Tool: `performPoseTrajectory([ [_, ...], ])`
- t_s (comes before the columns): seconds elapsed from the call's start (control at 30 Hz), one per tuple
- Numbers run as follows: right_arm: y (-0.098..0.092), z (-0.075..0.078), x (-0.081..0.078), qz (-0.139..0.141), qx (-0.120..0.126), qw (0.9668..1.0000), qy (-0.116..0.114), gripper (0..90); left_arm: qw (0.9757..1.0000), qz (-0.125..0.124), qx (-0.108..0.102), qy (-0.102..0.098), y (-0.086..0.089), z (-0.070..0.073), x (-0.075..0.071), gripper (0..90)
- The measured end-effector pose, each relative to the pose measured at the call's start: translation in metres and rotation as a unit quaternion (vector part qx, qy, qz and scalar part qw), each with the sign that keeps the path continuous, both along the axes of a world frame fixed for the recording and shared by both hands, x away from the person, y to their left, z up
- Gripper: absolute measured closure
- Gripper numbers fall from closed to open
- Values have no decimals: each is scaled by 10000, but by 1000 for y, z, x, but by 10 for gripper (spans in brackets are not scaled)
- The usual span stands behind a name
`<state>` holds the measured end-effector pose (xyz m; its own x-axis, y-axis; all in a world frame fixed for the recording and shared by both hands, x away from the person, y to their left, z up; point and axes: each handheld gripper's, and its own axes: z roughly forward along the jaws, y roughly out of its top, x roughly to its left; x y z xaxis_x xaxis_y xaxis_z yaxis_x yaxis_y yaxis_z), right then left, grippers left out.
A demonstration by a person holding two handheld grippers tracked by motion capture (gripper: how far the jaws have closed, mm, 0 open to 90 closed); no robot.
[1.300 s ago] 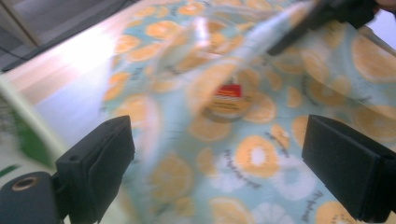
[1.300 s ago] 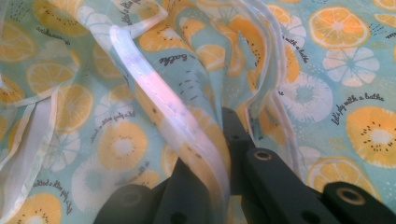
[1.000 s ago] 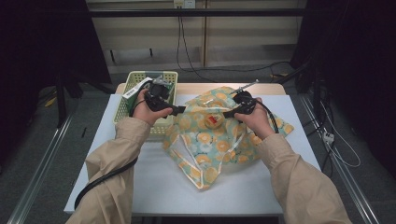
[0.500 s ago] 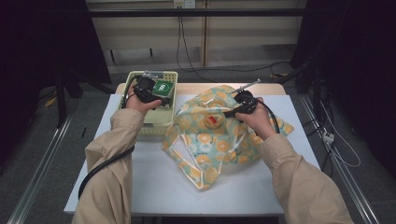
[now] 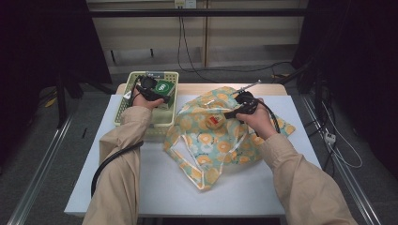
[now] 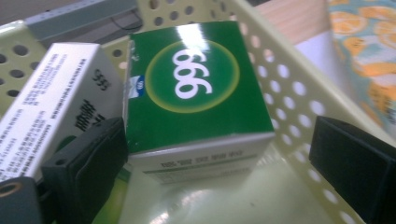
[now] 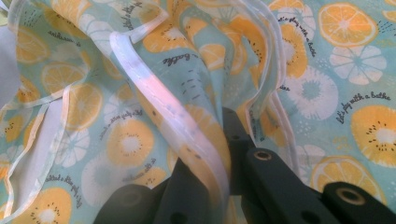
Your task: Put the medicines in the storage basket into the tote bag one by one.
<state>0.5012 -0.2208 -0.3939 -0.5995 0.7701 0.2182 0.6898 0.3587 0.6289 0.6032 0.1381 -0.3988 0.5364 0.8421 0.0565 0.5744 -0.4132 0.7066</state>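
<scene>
We work at a white table (image 5: 197, 187), its wooden far edge showing. The largest thing on it is our fruit-print bag (image 5: 220, 140), lying crumpled across the middle and reaching toward the right edge. At the far left corner stands a pale yellow perforated basket (image 5: 123, 105). Inside it, against the wall nearest the bag, sits a green box (image 6: 196, 88) marked 999, touching a white box (image 6: 51, 107) on its other side. Our left gripper (image 6: 219, 168) reaches into the basket with its jaws standing wide apart; one jaw is right against the green box's near corner, the other stands clear by the basket wall, nothing pressed between them. Our right gripper (image 7: 224, 158) rests over the bag's far part, its jaws closed tight on the bag's white-piped rim, lifting a fold of cloth.
</scene>
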Motion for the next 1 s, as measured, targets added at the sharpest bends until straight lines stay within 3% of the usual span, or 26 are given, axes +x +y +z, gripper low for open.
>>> performPoseTrajectory([
  [0.4,-1,-3,3,25,68,10000,31,900,9998,204,17,-60,7,-4,6,63],
  [0.63,-3,-3,4,-2,90,9999,55,900,9997,213,-107,4,4,-10,14,63],
  [0.7,-4,-3,4,-10,102,9999,53,900,9998,197,-22,16,2,-12,17,70],
  [0.77,-5,-3,4,-15,111,9999,57,900,9998,197,-68,28,-1,-15,19,73],
  [0.87,-6,-2,4,-57,104,9999,56,900,9997,207,83,-43,-4,-18,20,110],
  [1.0,-6,0,4,-42,76,10000,49,900,9996,274,13,12,-2,-14,16,157],
])
